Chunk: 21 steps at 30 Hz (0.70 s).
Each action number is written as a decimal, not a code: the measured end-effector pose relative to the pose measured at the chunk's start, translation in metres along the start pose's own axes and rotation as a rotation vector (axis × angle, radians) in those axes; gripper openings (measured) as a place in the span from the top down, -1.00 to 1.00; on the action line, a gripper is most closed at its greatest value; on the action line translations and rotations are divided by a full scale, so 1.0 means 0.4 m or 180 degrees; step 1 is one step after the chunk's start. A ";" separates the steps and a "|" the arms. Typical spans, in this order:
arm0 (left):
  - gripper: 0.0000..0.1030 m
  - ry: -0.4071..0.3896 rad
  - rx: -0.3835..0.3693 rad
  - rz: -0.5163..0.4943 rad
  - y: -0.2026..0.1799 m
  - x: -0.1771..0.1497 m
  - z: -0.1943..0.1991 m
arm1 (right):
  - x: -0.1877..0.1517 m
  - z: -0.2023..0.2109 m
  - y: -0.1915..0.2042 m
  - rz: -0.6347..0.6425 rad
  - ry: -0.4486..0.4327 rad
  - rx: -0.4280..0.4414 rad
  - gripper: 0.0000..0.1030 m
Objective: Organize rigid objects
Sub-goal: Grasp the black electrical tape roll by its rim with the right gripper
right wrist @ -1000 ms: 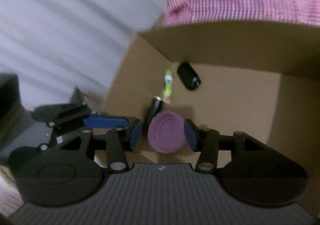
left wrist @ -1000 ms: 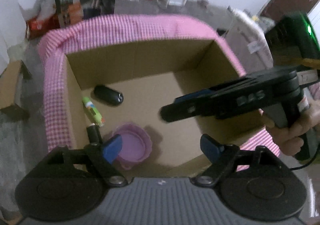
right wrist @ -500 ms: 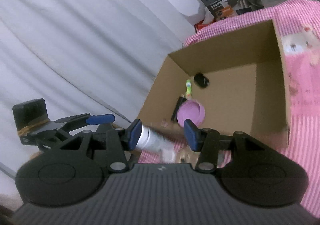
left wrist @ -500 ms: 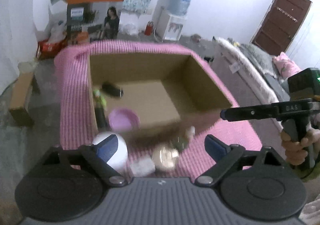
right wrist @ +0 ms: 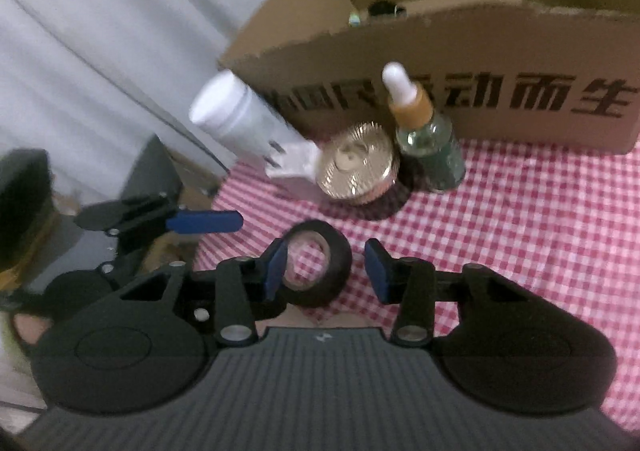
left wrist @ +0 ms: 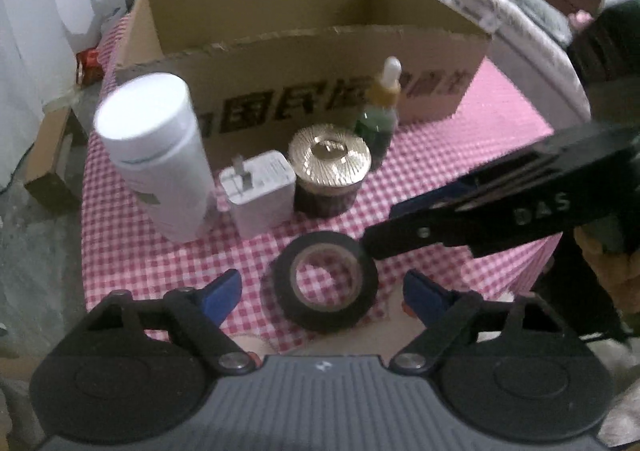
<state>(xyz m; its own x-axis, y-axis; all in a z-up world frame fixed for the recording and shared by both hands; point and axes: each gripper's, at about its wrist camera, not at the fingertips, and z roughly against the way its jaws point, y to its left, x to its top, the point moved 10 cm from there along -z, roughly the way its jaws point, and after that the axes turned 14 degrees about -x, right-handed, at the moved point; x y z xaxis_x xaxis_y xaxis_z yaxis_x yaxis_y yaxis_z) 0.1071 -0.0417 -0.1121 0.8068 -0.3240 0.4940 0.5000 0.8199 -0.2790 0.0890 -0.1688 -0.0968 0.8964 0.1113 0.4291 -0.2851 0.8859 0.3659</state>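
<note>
One cardboard box [left wrist: 304, 39] stands on the checked cloth [left wrist: 460, 155]. Before it: one white bottle [left wrist: 156, 155], one charger [left wrist: 258, 191], one gold-lidded jar [left wrist: 328, 171], one dropper bottle [left wrist: 380, 111], one tape roll [left wrist: 326, 287]. Left gripper [left wrist: 322, 291] and right gripper [right wrist: 326, 263] both gape, straddling the roll.

Pink checked cloth [left wrist: 460, 139] covers the surface. On it: cardboard box [left wrist: 304, 63] at back; in front a row of white bottle [left wrist: 156, 155], white charger [left wrist: 258, 193], gold-lid jar [left wrist: 329, 171], green dropper bottle [left wrist: 380, 115]; nearest, black tape roll [left wrist: 325, 287] lying flat.
</note>
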 end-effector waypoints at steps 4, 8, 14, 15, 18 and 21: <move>-0.44 0.0152 0.0098 -0.0095 0.002 -0.025 -0.048 | -0.008 -0.031 0.018 0.0151 0.0051 -0.0098 0.33; -0.34 0.0181 0.0119 -0.0164 -0.006 -0.030 -0.078 | -0.015 -0.071 0.034 0.0248 0.0094 -0.0141 0.49; -0.28 0.0172 0.0073 -0.0206 -0.028 -0.006 -0.112 | -0.014 -0.086 0.034 0.0293 0.0083 -0.0172 0.63; -0.28 0.0173 0.0042 -0.0215 -0.034 0.000 -0.117 | -0.014 -0.079 0.024 0.0275 0.0082 -0.0186 0.63; -0.28 0.0171 -0.0040 -0.0291 -0.063 0.019 -0.137 | -0.018 -0.056 -0.011 0.0214 0.0060 -0.0268 0.63; -0.28 0.0199 -0.0062 -0.0411 -0.083 0.024 -0.159 | -0.021 -0.041 -0.044 0.0127 0.0042 -0.0332 0.62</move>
<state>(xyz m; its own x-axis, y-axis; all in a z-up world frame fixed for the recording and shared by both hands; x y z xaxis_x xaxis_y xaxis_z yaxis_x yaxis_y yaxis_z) 0.1182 -0.1022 -0.1506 0.7532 -0.4555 0.4746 0.6064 0.7603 -0.2328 0.0920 -0.1780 -0.1205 0.8897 0.1526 0.4304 -0.2843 0.9226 0.2606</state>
